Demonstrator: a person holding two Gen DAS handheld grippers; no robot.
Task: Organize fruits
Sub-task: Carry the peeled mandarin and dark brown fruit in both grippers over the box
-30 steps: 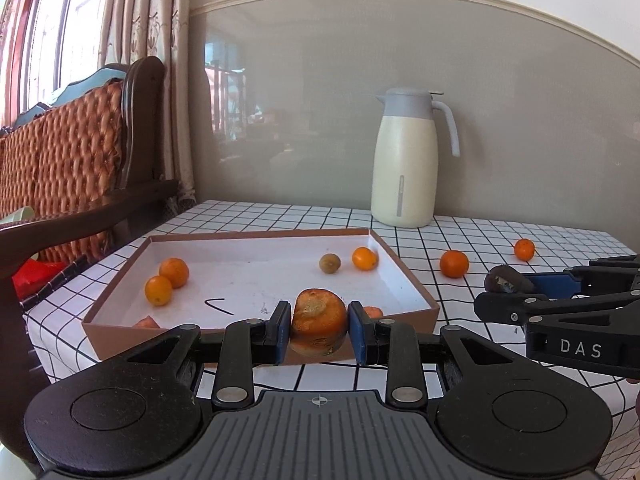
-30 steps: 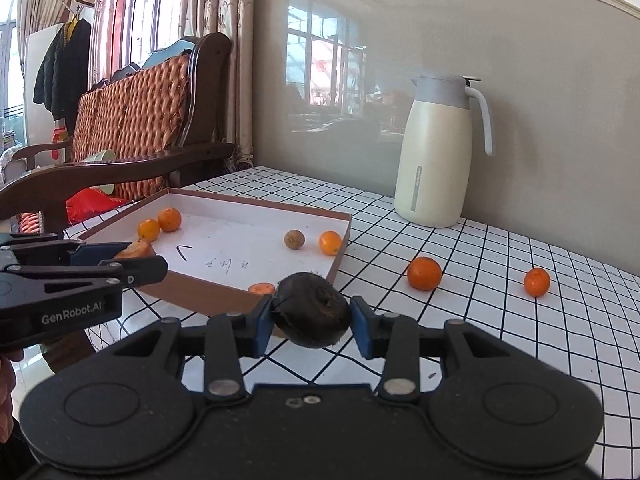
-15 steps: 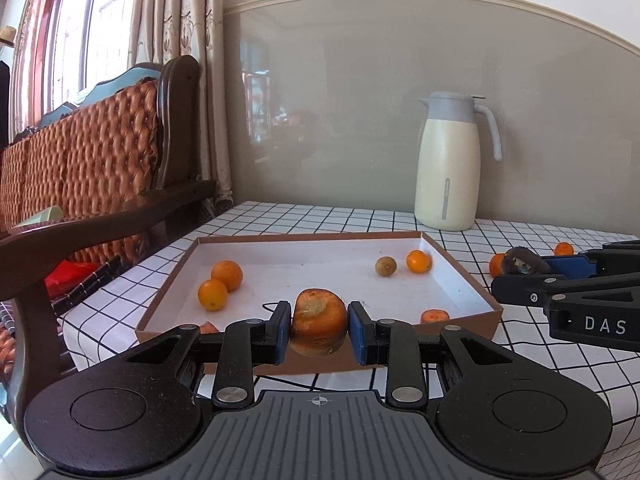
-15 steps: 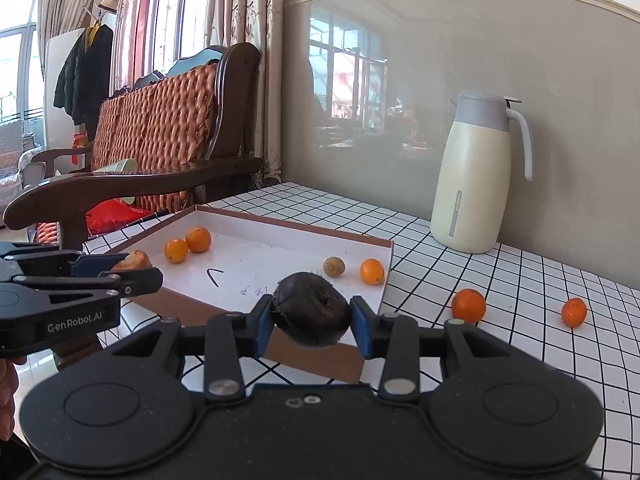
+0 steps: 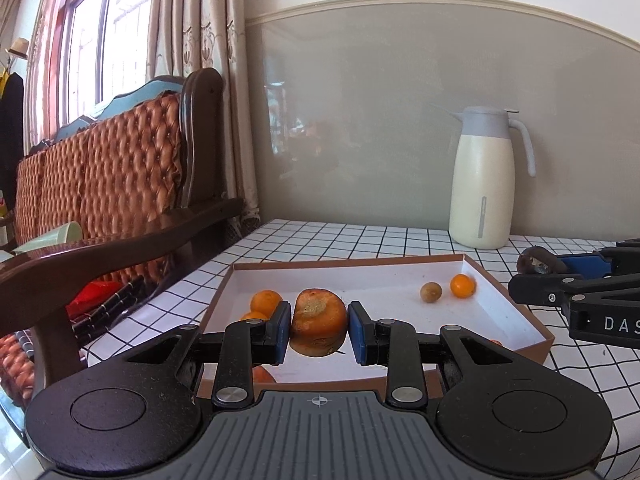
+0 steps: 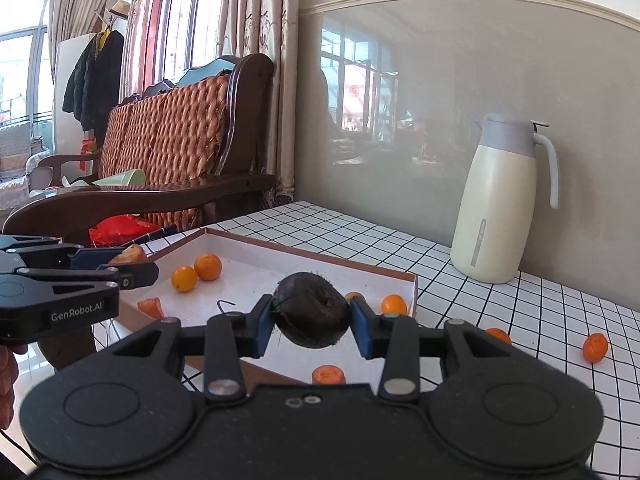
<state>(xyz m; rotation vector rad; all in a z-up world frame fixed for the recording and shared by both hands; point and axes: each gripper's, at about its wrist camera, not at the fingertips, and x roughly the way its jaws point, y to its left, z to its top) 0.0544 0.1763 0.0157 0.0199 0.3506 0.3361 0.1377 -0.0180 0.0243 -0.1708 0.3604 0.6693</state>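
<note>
Tray (image 5: pixel 516 296) near wall hidden, oranges (image 5: pixel 265 301) half-hidden

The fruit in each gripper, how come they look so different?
The fruit in the left gripper is orange with a pale, rough top; the fruit in the right gripper is dark brown, almost black. The orange one looks squat and flat-topped, the dark one rounder. Both are clamped between blue pads, held above the box.

box (image 6: pixel 412 286) on table (image 6: pixel 560 308) w/ oranges (image 6: pixel 207 267) inside, jug (image 6: pixel 498 200) behind it to the right.
</note>
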